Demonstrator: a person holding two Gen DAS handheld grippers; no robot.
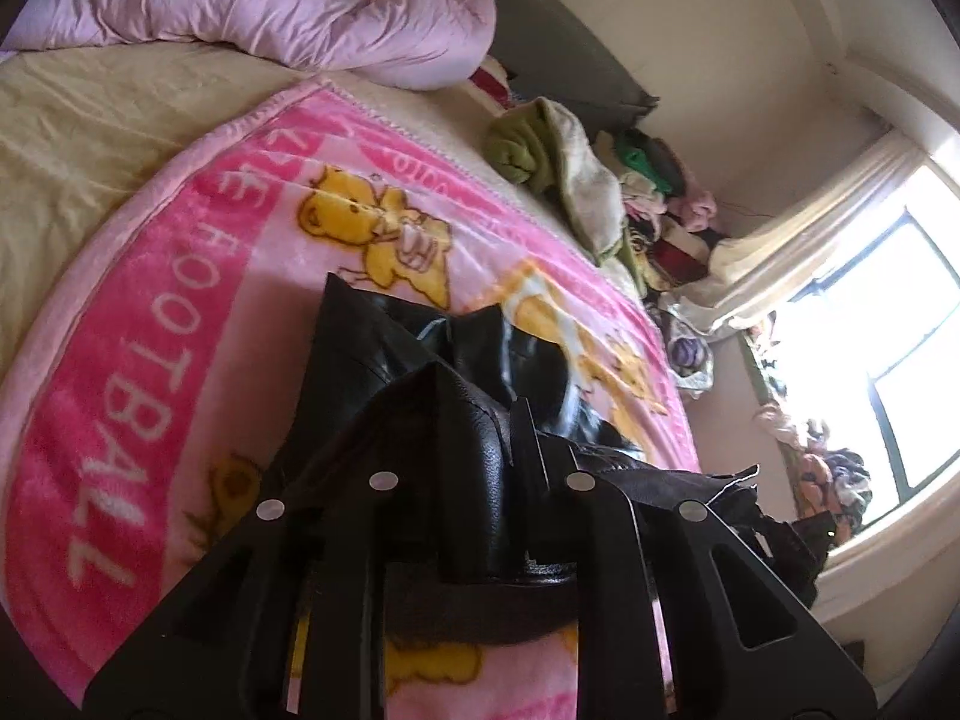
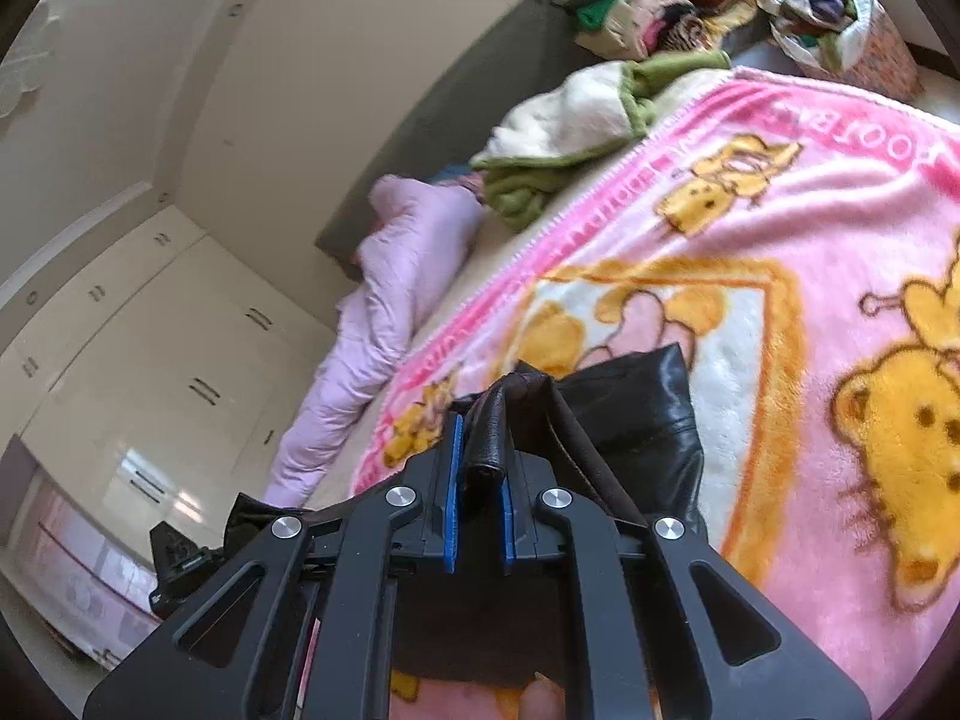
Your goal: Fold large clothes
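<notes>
Black leather jacket (image 2: 636, 420) is pinched in the nearly closed right gripper (image 2: 480, 474) and left gripper (image 1: 480, 468), over a pink blanket (image 1: 150, 360) on the bed, a clothes-filled basket (image 2: 882, 54) beyond.

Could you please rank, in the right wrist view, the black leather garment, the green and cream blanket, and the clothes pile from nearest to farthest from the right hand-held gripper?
1. Black leather garment: clamped in the right hand-held gripper.
2. Green and cream blanket: mid-bed, beyond the pink blanket's edge.
3. Clothes pile: top of the view, by the wall.
</notes>
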